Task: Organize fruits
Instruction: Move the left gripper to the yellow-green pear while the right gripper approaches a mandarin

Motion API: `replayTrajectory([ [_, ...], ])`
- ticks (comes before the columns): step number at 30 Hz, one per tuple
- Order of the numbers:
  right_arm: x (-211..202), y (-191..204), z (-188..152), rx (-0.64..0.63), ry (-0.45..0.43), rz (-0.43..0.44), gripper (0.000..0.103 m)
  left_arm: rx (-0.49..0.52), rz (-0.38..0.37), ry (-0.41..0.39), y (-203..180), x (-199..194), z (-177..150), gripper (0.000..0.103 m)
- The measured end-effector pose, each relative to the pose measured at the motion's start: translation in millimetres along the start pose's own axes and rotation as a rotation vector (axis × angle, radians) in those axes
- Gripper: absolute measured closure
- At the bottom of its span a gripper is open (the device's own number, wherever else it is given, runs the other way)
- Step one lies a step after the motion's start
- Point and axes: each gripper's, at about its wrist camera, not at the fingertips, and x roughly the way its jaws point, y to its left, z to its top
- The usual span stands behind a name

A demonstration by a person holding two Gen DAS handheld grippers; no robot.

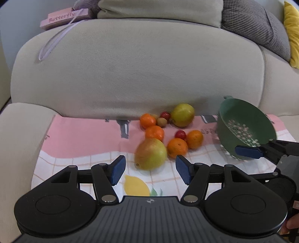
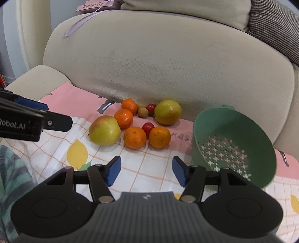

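Observation:
Fruit lies in a loose cluster on a patterned cloth (image 1: 78, 145) on a sofa seat: a large yellow-green apple (image 1: 150, 154) nearest, a second one (image 1: 182, 115) at the back, several oranges (image 1: 177, 147), two small red fruits (image 1: 180, 134) and a small brown one (image 1: 161, 122). A green colander (image 1: 244, 127) stands tilted at the right. My left gripper (image 1: 150, 169) is open and empty, just in front of the near apple. My right gripper (image 2: 146, 171) is open and empty, short of the oranges (image 2: 134, 140), with the colander (image 2: 233, 145) close at its right.
The beige sofa backrest (image 1: 140, 71) rises right behind the fruit. An armrest (image 1: 20, 130) bounds the left. A pink "Butterfly" sign (image 1: 63, 17) with a ribbon sits on top of the backrest. Grey and yellow cushions (image 1: 261, 28) lie at the upper right.

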Motion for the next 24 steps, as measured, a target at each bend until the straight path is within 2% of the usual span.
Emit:
replayTrajectory([
  [3,11,7,4,-0.072,-0.03,-0.005,0.044,0.028,0.024,-0.038,2,8,0,0.03],
  [6,21,12,7,-0.127,-0.042,0.014,0.044,0.01,0.045,-0.015,6,20,2,0.03],
  [13,51,13,17,-0.145,-0.016,0.052,0.043,-0.056,-0.029,0.06,18,44,4,0.03],
  [18,68,16,18,-0.192,-0.011,0.051,0.044,-0.053,-0.036,0.057,20,54,3,0.03],
  [24,86,19,21,-0.233,-0.009,0.051,0.045,-0.08,-0.086,0.054,25,68,1,0.029],
])
